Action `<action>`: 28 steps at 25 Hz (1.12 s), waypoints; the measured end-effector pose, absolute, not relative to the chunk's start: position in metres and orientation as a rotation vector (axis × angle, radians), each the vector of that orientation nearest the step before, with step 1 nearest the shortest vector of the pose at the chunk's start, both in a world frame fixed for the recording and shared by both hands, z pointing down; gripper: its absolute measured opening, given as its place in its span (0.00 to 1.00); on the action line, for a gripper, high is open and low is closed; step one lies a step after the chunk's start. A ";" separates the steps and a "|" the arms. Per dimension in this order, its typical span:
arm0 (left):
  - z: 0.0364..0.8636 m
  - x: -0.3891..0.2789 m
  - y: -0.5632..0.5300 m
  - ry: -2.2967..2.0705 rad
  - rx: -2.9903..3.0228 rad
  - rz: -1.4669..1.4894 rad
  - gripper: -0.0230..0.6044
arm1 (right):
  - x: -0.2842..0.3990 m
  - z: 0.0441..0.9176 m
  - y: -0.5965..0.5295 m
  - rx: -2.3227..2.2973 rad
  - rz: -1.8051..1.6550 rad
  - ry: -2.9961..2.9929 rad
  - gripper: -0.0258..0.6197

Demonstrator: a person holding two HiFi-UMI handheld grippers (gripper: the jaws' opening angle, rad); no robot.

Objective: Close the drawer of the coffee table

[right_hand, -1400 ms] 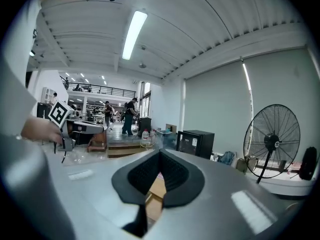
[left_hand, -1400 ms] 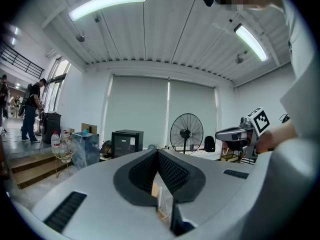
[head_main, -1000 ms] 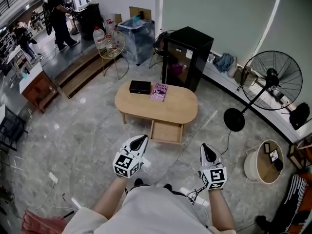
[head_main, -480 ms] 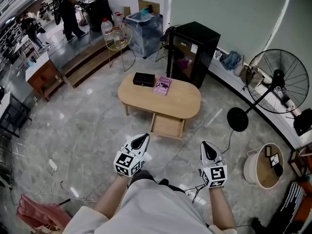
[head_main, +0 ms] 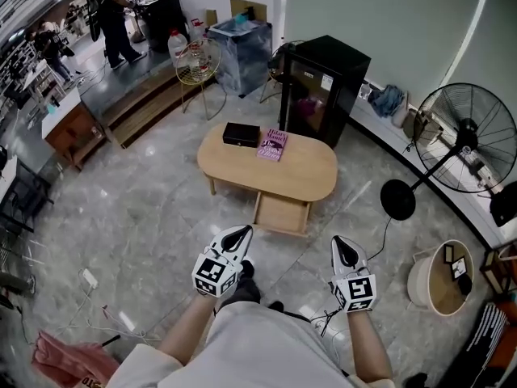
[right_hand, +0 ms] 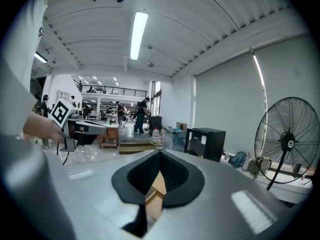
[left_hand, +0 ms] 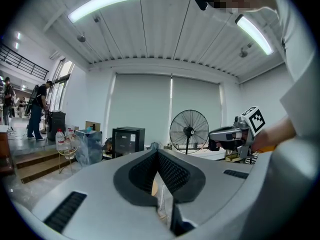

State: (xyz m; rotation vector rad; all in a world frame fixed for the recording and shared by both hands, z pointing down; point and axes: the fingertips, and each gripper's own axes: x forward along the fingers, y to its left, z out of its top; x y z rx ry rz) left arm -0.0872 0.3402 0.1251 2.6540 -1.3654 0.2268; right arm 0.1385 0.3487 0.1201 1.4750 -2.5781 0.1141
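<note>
On the floor (head_main: 153, 217), the drawer (head_main: 281, 214) sticks out open from under the wooden counter (head_main: 303, 176).
The left hand-held gripper (head_main: 237, 234) and the right hand-held gripper (head_main: 343, 247) are both squeezed together, holding nothing and not touching the drawer.

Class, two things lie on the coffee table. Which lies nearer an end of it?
The black box: it sits at the left end of the coffee table in the head view; the pink book lies beside it, nearer the middle.
</note>
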 end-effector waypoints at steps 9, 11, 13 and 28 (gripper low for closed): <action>0.125 -0.115 0.258 -1.247 2.712 0.222 0.05 | 0.099 0.121 0.281 1.489 0.104 -2.505 0.06; 0.126 -0.122 0.239 -1.216 2.724 0.228 0.05 | 0.090 0.120 0.263 1.499 0.102 -2.485 0.06; 0.128 -0.129 0.219 -1.190 2.730 0.235 0.04 | 0.082 0.121 0.245 1.514 0.109 -2.465 0.06; 0.159 -0.162 0.125 -1.019 2.752 0.259 0.05 | 0.049 0.142 0.182 1.641 0.156 -2.328 0.06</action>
